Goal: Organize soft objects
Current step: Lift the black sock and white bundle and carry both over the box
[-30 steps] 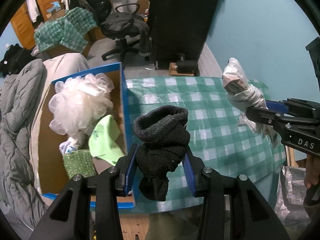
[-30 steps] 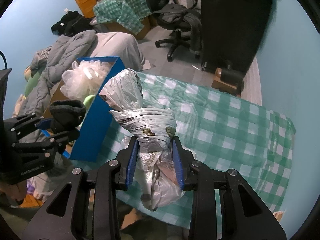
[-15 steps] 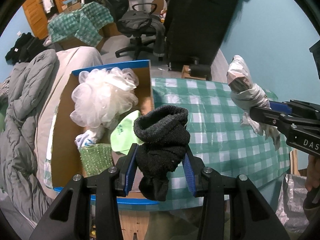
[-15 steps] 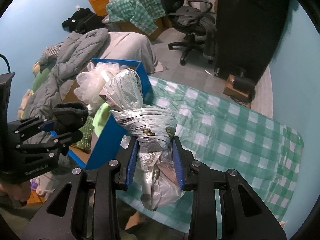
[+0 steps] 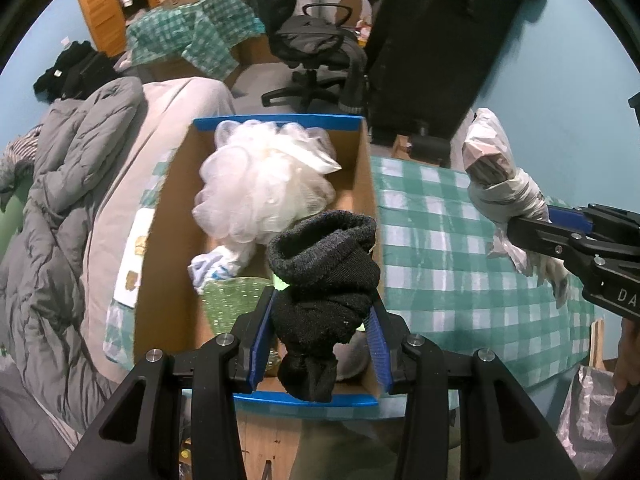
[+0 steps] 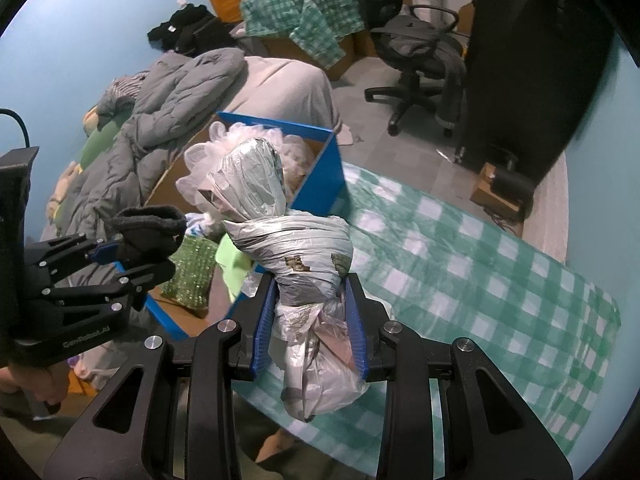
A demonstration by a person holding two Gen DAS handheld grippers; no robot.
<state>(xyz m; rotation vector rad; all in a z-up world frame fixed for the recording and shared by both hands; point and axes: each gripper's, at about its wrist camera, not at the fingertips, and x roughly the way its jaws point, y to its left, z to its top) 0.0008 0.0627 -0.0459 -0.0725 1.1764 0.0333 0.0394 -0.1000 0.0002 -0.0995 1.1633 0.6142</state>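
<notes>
Left tool [image 5: 323, 322] is clamped on a rolled black sock [image 5: 325, 276], pinched at the waist so the cuff stands above the pads and the toe end hangs below. It's poised over the near end of the box [image 5: 280, 124], and that looks like the drop spot. Already in the box: a white pouf [image 5: 260, 184] filling the far end, a green sequin pad [image 5: 236, 300] and a lime cloth [image 6: 234, 262] nearer this end, so free room is tight here.

Right tool [image 6: 311, 316] grips a tied plastic bag bundle [image 6: 280, 236] around its middle, the knotted tail dangling beneath. It rides just beside the box's blue wall, over the checked tabletop [image 6: 460, 276] near its left edge, likely queued to follow the sock in. Whether the bundle has crossed that wall I can't tell; the fisheye bends the edge.
</notes>
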